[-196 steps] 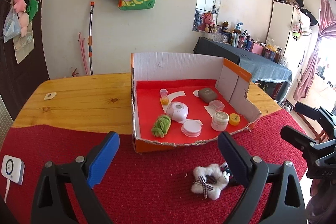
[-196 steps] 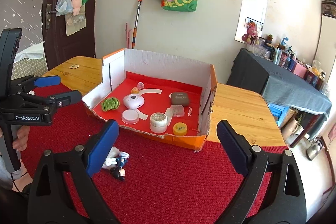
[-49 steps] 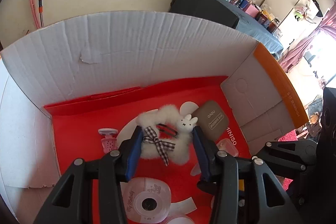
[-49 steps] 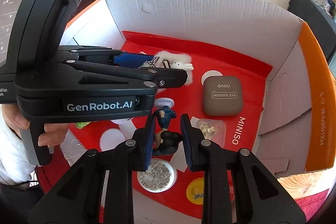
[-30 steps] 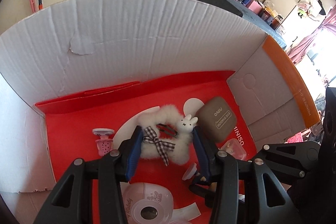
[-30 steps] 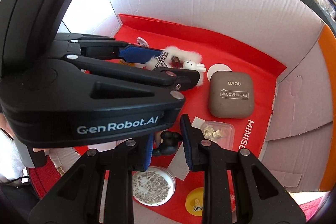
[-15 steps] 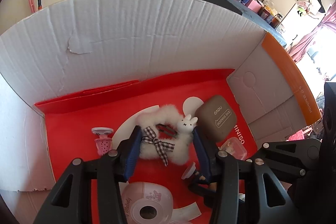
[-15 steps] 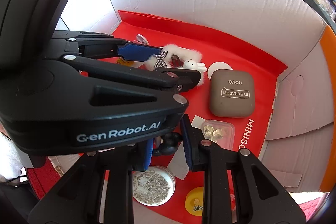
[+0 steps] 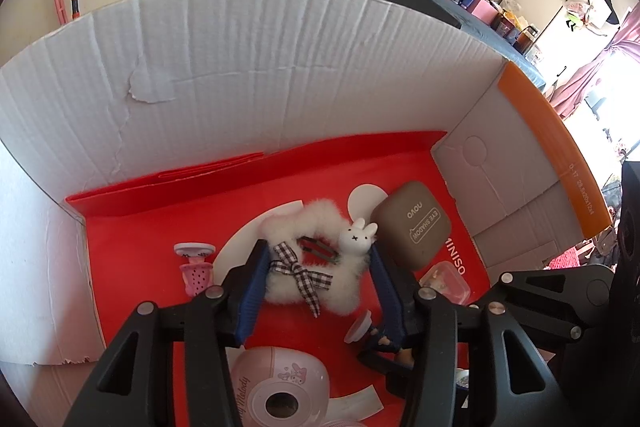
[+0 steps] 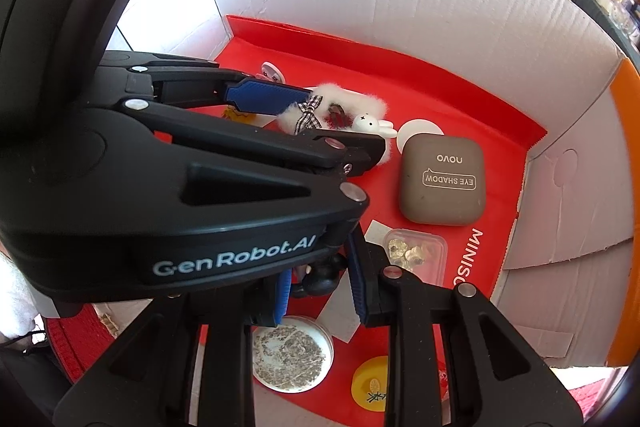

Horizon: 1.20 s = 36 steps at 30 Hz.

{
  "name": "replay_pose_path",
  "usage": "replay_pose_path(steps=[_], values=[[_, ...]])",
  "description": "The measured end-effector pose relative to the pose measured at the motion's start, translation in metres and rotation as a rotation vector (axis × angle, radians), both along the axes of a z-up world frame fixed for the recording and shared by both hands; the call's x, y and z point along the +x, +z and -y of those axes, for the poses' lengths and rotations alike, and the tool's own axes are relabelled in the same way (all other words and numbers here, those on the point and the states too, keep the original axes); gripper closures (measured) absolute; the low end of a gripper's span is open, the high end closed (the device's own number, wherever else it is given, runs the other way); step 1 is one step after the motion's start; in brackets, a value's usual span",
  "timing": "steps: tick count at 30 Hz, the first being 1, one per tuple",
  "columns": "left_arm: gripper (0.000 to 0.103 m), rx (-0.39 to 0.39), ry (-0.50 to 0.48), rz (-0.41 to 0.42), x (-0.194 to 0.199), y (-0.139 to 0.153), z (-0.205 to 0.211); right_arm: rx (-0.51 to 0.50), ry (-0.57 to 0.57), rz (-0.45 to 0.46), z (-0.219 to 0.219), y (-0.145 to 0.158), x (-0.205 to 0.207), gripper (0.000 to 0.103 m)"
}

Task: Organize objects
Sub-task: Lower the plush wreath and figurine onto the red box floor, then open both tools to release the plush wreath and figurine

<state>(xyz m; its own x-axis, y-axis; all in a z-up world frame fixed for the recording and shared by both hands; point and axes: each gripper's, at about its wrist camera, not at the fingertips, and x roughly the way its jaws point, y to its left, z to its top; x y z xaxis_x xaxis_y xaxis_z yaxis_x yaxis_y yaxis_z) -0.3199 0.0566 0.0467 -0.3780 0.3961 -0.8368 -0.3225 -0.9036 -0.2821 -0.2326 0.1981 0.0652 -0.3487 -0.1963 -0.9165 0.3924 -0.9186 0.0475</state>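
Inside the cardboard box [image 9: 248, 67], the left hand-held gripper [image 9: 316, 275] pinches one fluffy white hair clip [image 9: 320, 267] with a checked bow and rabbit charm, over the red floor. The right hand-held gripper [image 10: 318, 279] pinches one small dark figurine [image 10: 322, 277]; the left gripper's body blocks much of that view. Only the right view shows one glitter dish [image 10: 292, 353] and one yellow cap [image 10: 370, 383]. Beyond lie one clear case [image 10: 416, 251] and one eyeshadow compact [image 10: 442, 181].

The left gripper [image 10: 316, 115] body hides most of the small dark figure [image 10: 320, 277] in the right wrist view. The pink round device [image 9: 280, 391] is cut off by the bottom edge.
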Motion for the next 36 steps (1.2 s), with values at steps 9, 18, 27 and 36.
replay_pose_path(steps=[9,18,27,36], values=[[0.05,0.001,0.0,0.0,0.0,0.0,0.0,-0.001,0.0,0.0,-0.006,0.002,0.008,0.079],[0.048,0.007,0.0,0.002,0.002,0.001,-0.002,0.003,0.006,-0.002,-0.01,0.005,0.012,0.079],[0.045,0.008,0.0,0.003,0.002,0.001,-0.002,0.001,0.005,-0.002,-0.016,0.007,0.009,0.079],[0.045,0.013,0.001,0.005,0.004,0.001,-0.001,-0.005,0.002,-0.003,-0.017,0.008,0.014,0.079]])
